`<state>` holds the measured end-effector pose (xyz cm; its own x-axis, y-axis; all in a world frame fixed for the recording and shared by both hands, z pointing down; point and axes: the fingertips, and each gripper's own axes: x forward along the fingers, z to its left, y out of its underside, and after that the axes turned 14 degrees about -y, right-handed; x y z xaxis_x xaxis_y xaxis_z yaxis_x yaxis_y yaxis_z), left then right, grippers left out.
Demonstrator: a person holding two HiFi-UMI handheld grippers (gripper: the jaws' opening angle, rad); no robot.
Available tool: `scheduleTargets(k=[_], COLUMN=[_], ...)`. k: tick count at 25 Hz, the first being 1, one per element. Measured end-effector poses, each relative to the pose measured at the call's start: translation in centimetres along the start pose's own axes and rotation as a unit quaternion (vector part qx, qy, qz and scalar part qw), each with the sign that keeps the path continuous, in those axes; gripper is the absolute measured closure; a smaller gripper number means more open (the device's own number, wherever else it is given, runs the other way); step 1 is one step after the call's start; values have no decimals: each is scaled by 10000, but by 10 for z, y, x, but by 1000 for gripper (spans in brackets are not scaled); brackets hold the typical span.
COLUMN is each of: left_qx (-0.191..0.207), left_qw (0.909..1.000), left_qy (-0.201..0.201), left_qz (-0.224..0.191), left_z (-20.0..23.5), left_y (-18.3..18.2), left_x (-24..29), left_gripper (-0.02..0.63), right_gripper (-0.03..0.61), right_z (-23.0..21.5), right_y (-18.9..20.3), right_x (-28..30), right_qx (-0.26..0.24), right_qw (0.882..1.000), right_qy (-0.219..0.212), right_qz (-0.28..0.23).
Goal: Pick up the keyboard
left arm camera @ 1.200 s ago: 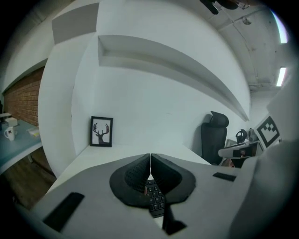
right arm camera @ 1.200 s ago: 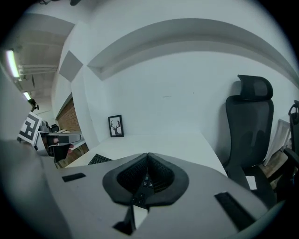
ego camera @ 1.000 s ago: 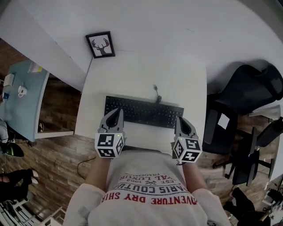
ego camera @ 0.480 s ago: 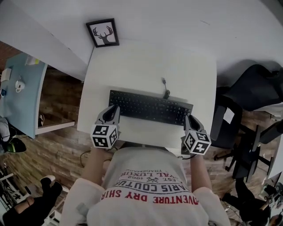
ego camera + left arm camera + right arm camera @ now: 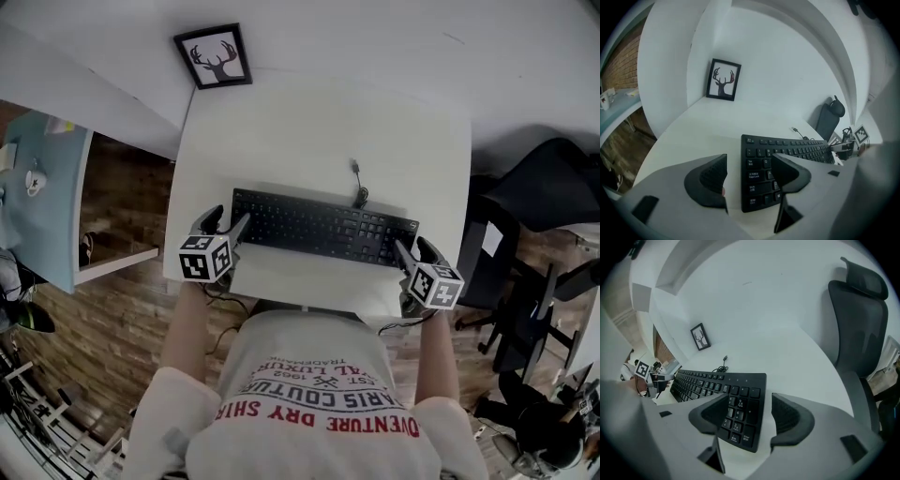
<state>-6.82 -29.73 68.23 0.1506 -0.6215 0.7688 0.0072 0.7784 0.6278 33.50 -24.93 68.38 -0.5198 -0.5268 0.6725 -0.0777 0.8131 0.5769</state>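
A black keyboard [image 5: 323, 227] lies across the white table [image 5: 328, 122], its cable [image 5: 359, 192] running off the back edge. My left gripper [image 5: 225, 223] is at the keyboard's left end, and its jaws are opening. In the left gripper view the keyboard [image 5: 787, 152] has its left end between the jaws of that gripper [image 5: 750, 164], and the pads do not press on it. My right gripper [image 5: 413, 248] is at the right end, its jaws opening too. In the right gripper view the keyboard [image 5: 717, 383] has its number-pad end inside the gap of that gripper [image 5: 750, 404], untouched.
A framed deer picture [image 5: 213, 56] leans on the wall at the table's back left corner. A black office chair [image 5: 539, 197] stands right of the table. A light blue table [image 5: 37, 187] with small items is at far left, over wooden floor.
Both grippers dropped lower and spread outward from the keyboard's front edge to its two ends. Their jaws, shut before, now stand apart around the ends.
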Motion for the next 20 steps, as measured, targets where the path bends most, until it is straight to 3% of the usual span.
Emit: scheduleTargets(k=[4, 12, 14, 16, 20], left_qx=[-5, -76, -140, -230, -211], left_qw=[9990, 9959, 9949, 9939, 9942], left_qy=[297, 661, 764, 850, 829], left_qz=[328, 608, 648, 669, 654], left_z=[2, -3, -6, -8, -9], left_y=[-1, 2, 4, 4, 3], left_x=[13, 21, 21, 21, 21], left_gripper=[327, 327, 338, 390, 390], right_gripper=[304, 305, 305, 305, 308], right_z=[-3, -4, -3, -2, -2], right_y=[-2, 0, 0, -2, -3], right_x=[8, 19, 20, 20, 20], right_qx=[145, 344, 441, 450, 470], right_qw=[9990, 9963, 9959, 9963, 9969], right_qy=[-384, -685, -710, -666, -575], right_qz=[200, 381, 348, 296, 266])
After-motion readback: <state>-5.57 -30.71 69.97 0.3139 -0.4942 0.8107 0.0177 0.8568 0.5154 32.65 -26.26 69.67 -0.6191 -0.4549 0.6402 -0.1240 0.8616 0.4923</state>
